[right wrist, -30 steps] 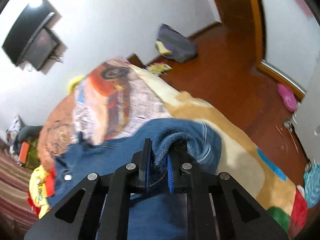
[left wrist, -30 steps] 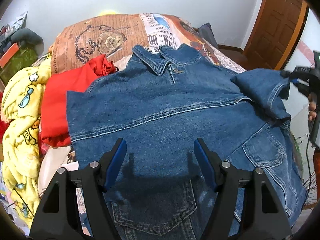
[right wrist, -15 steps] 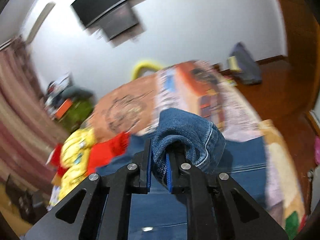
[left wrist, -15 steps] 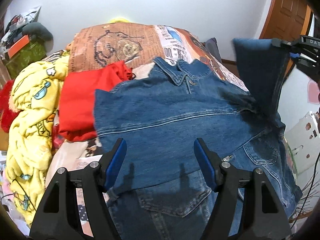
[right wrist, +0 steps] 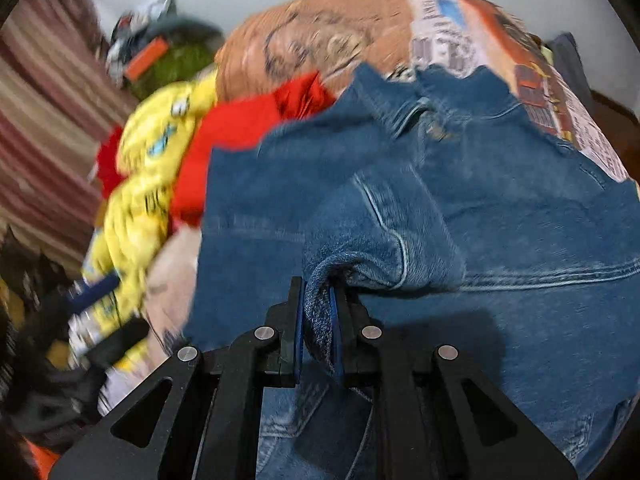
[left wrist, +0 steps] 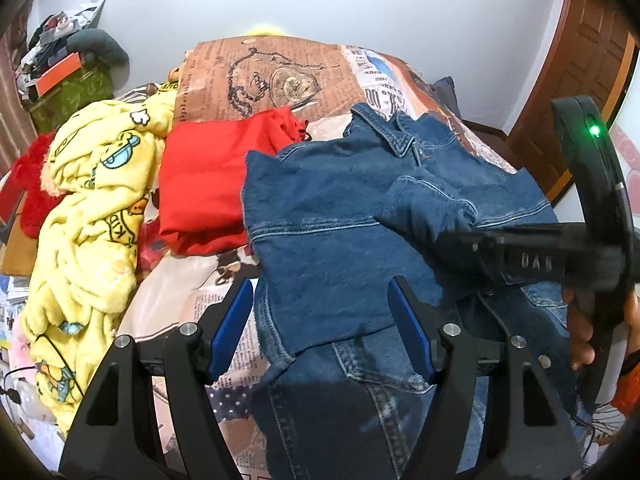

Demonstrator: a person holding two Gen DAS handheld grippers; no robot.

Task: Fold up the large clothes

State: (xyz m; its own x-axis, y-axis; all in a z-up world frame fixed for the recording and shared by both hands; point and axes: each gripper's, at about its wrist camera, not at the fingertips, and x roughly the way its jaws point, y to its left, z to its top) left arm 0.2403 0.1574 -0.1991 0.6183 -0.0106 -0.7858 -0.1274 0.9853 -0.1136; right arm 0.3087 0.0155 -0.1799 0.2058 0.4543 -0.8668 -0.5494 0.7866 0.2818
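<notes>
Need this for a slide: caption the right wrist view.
Right gripper, jaws opening, folds the denim jacket's sleeve across its body.

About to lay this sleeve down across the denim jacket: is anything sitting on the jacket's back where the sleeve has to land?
Nothing visible does. The right hand-held gripper has the sleeve between its pads, which are starting to open, and the denim jacket below is bare. The red garment lies beside the jacket, off the landing spot.
</notes>
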